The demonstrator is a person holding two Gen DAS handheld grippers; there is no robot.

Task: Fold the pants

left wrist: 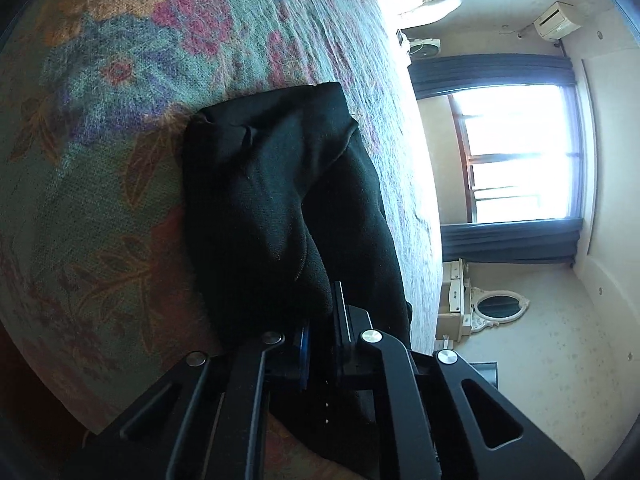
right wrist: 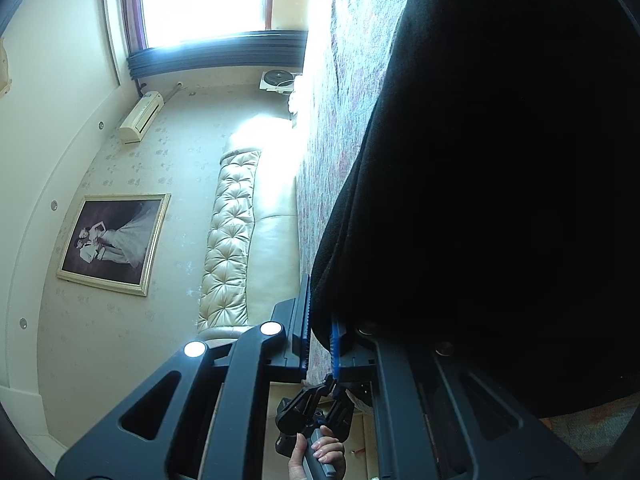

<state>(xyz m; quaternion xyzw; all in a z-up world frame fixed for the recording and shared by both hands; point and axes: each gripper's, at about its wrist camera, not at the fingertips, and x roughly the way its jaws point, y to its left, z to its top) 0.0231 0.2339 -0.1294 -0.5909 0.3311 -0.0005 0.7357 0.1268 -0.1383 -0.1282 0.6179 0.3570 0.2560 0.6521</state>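
Observation:
The black pants [left wrist: 280, 200] lie folded over on a floral bedspread [left wrist: 120, 120]. My left gripper [left wrist: 320, 312] is shut on an edge of the pants close to the camera, and the cloth runs away from its jaws across the bed. In the right wrist view the pants [right wrist: 500, 180] hang as a dark mass filling the right side. My right gripper [right wrist: 320, 320] is shut on their lower edge between its blue pads [right wrist: 306, 320]. The left gripper [right wrist: 320, 404], held by a hand, also shows low in the right wrist view.
The bedspread [right wrist: 344, 80] reaches to a cream tufted headboard [right wrist: 236, 232]. A window with dark curtains [left wrist: 516, 156], a wall air conditioner [left wrist: 556, 20], a white dresser with an oval mirror [left wrist: 480, 304] and a framed wedding photo [right wrist: 114, 240] line the room.

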